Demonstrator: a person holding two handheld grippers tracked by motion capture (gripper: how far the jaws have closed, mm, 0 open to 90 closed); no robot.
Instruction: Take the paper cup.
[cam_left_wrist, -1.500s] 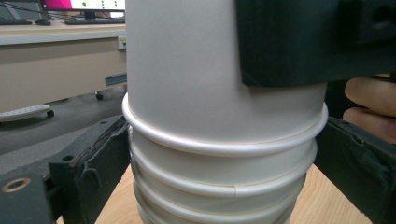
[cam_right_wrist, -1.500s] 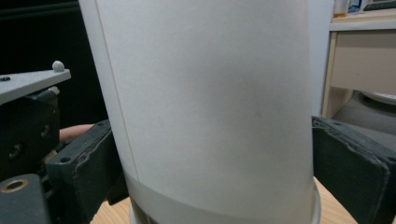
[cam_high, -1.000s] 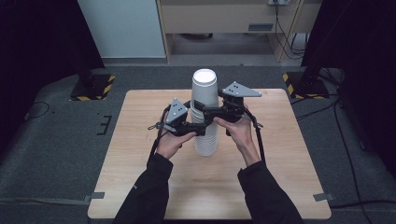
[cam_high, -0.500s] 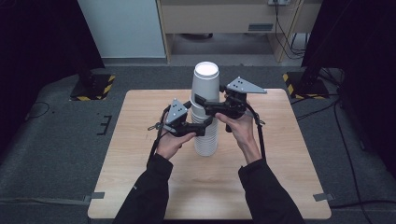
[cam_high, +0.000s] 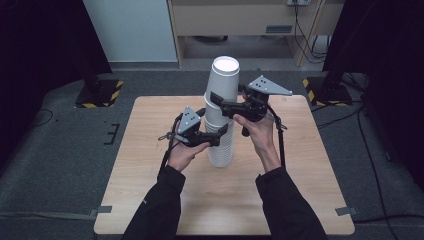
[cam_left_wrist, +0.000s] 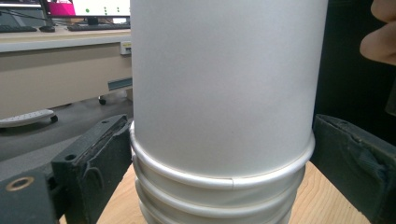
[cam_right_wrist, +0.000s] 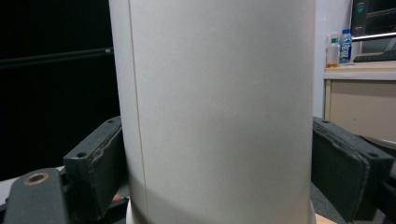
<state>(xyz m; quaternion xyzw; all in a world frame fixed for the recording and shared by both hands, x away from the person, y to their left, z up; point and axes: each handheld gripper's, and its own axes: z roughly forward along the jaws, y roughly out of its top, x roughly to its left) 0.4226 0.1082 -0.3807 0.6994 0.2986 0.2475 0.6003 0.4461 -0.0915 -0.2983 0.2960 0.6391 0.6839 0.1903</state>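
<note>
Risen since a second ago: top cup, clenched in right hand-held gripper, half out of stack on counter; left hand-held gripper pinning stack; pull straight up, keep lower clamp firm.

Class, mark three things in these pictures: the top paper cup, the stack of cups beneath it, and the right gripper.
top cup (cam_high: 223, 85), high view, its side wall.
stack of cups (cam_high: 221, 150), high view, lower rims.
right gripper (cam_high: 219, 102), high view, between its fingertips.
</note>
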